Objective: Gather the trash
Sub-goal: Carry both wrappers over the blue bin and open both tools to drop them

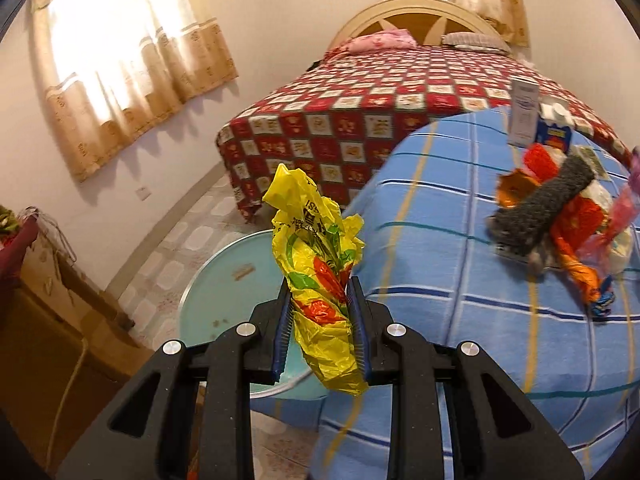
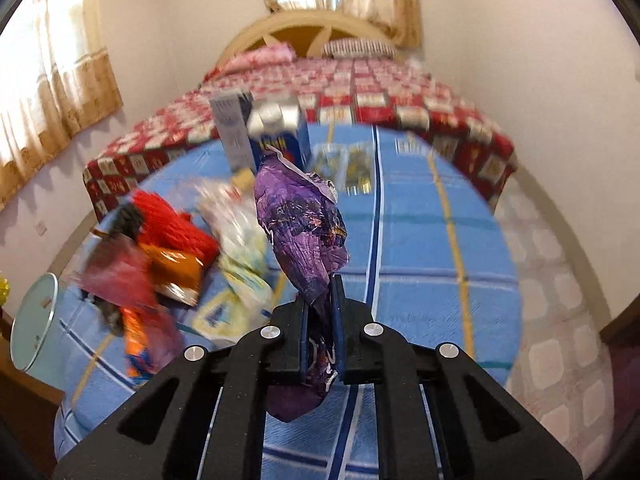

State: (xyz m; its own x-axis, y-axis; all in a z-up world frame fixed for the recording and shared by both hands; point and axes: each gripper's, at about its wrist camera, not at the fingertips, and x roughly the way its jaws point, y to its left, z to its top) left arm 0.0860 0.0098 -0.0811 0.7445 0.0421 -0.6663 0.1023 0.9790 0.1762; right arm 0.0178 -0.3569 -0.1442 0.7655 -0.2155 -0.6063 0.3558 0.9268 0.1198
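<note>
A crumpled yellow plastic bag with red and green print stands up between the pads of my left gripper, which is shut on it, held off the left edge of the blue checked table above a pale round bin. My right gripper is shut on a crumpled purple wrapper, lifted above the blue cloth. A heap of trash lies on the table left of the right gripper: red, orange, pink and white wrappers. The same heap sits at the right in the left wrist view.
Two cartons stand at the far side of the table, also seen as cartons at the upper right. A bed with a red checked cover lies behind. A wooden cabinet stands left. The bin shows at the table's left edge.
</note>
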